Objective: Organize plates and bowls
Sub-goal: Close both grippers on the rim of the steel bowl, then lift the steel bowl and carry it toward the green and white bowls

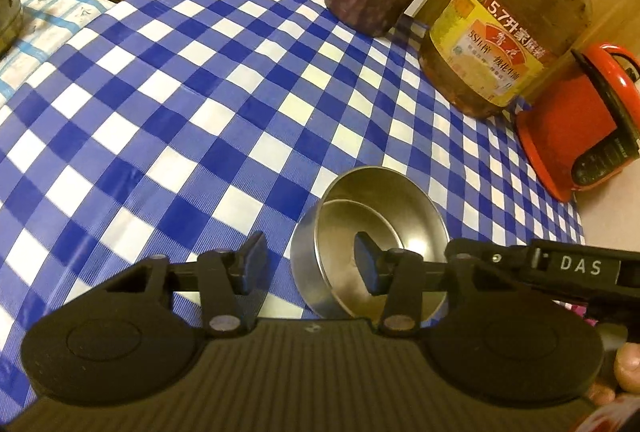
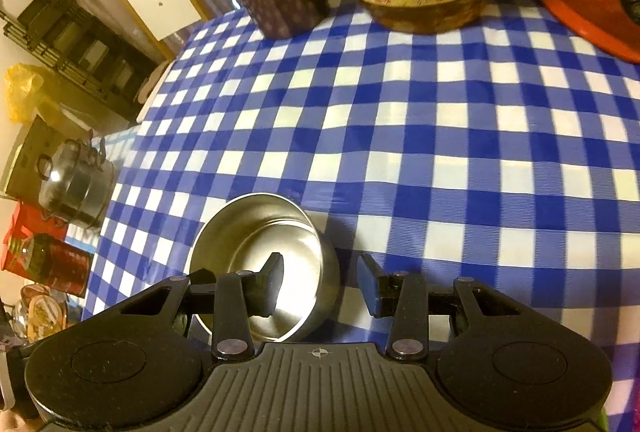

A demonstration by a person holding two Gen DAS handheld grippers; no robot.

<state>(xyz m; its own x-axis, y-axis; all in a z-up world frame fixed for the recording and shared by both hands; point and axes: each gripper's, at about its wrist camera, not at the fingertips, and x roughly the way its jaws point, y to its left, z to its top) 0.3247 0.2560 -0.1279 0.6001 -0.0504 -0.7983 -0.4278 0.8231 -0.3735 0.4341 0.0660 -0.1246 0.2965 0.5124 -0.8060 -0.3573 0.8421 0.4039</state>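
My left gripper [image 1: 310, 258] and right gripper [image 2: 320, 282] both gape, each straddling the rim of the steel bowl [image 1: 372, 232] (another nested inside) on the near checkered tablecloth [image 1: 200, 111].

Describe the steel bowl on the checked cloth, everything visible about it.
The steel bowl is round, shiny metal with straight low walls and a stepped ring inside. It looks empty and sits upright on the blue-and-white checked tablecloth. Both open grippers straddle its rim: the left gripper and the right gripper each have one finger inside, one outside. Contact cannot be told.
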